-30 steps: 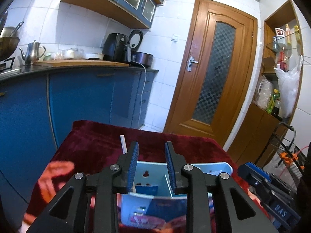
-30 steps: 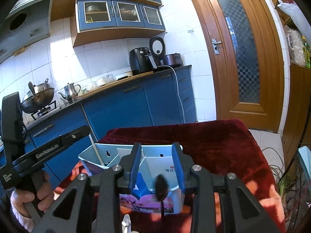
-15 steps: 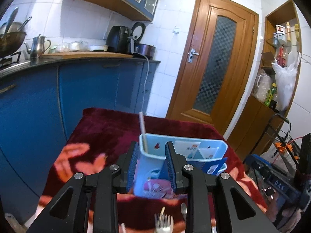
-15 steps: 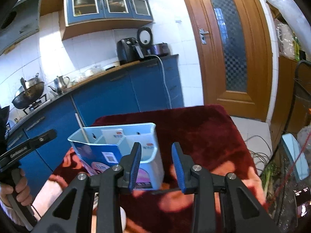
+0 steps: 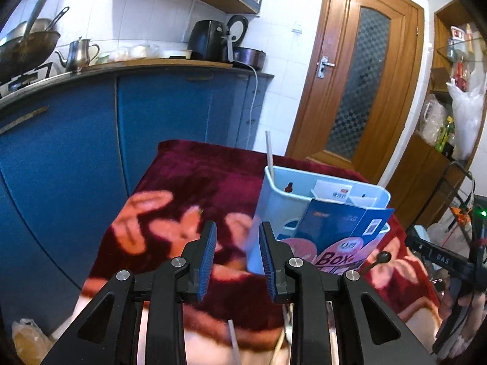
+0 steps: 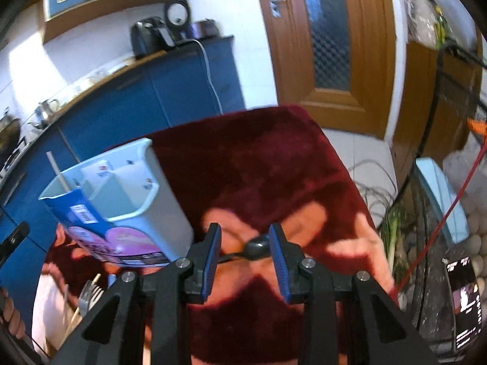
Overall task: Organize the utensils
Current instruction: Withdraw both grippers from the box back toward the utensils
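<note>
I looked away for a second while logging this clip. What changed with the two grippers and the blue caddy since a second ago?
Both grippers backed off the caddy: the left gripper now sits left of it, fingers open on nothing. The right gripper swung right and now has the black spoon between its open fingers, apparently not gripped. The caddy stays upright on the red cloth, white stick still in it.
</note>
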Demonstrator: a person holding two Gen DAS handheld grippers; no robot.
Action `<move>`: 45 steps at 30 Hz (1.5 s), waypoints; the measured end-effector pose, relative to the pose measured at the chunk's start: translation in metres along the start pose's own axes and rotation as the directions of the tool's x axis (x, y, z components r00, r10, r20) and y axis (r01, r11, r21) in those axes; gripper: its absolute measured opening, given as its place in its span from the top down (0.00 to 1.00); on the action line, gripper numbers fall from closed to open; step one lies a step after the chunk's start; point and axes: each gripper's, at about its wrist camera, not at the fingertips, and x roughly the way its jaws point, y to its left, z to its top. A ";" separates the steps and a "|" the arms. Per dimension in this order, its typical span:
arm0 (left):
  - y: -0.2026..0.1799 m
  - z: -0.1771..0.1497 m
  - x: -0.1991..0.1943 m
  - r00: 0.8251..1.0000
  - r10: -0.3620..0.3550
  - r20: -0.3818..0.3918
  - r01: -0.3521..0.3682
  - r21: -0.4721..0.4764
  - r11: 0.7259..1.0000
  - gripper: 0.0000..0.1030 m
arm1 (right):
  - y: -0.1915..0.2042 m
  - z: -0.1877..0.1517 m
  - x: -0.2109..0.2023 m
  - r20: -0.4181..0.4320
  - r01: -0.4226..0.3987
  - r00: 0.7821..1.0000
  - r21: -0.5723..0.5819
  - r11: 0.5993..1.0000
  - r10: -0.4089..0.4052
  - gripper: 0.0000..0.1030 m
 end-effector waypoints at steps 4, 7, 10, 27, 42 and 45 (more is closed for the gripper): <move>0.001 -0.006 0.002 1.000 0.023 -0.003 -0.023 0.005 1.000 0.72 | -0.010 -0.002 0.018 -0.057 0.026 0.998 0.030 0.999 -0.025 0.65; 0.000 -0.011 0.005 0.999 0.033 -0.010 -0.033 0.005 0.999 0.72 | -0.015 0.000 0.031 -0.094 0.043 0.995 0.046 0.998 -0.039 0.65; 0.001 -0.014 0.008 0.999 0.035 -0.019 -0.035 0.001 0.999 0.72 | -0.022 0.000 0.043 -0.141 0.046 0.989 0.076 0.996 -0.035 0.65; -0.001 -0.020 0.017 0.998 0.037 -0.043 -0.037 -0.005 0.999 0.72 | -0.037 -0.001 0.047 -0.143 -0.038 0.988 0.158 0.987 0.061 0.95; 0.002 -0.021 0.018 0.999 0.023 -0.039 -0.024 -0.024 0.999 0.72 | 0.031 0.037 -0.063 0.332 0.165 0.934 -0.067 0.984 -0.134 0.96; 0.004 -0.021 0.017 0.999 0.020 -0.034 -0.021 -0.031 0.999 0.72 | 0.040 0.047 -0.079 0.393 0.195 0.908 -0.083 0.977 -0.147 0.96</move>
